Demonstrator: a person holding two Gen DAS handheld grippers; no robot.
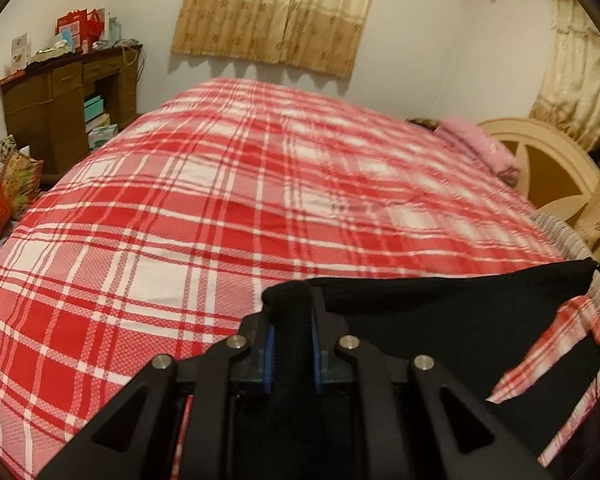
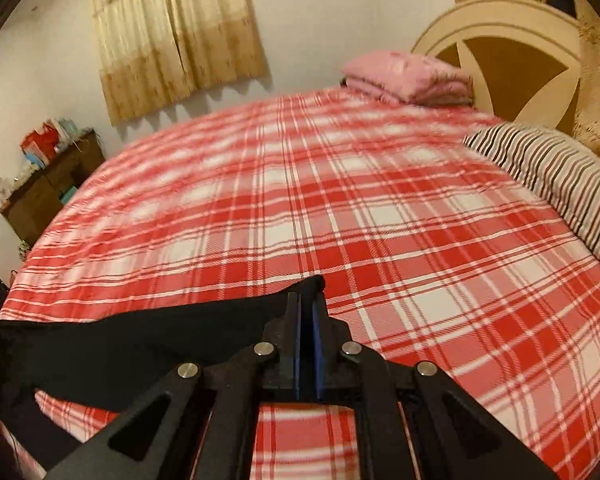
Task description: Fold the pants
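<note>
The black pants (image 1: pixel 440 316) hang stretched between my two grippers above the red and white plaid bed (image 1: pixel 220 200). My left gripper (image 1: pixel 292 304) is shut on a bunched corner of the pants, and the cloth runs off to the right. My right gripper (image 2: pixel 308 300) is shut on the other corner of the pants (image 2: pixel 120 340), and the cloth runs off to the left. The lower part of the pants droops below both views and is hidden.
A brown desk (image 1: pixel 60 96) with bags and boxes stands at the far left wall. A folded pink blanket (image 2: pixel 408 76) and a striped pillow (image 2: pixel 552 184) lie by the round headboard (image 2: pixel 512 60). Beige curtains (image 1: pixel 276 12) hang on the far wall.
</note>
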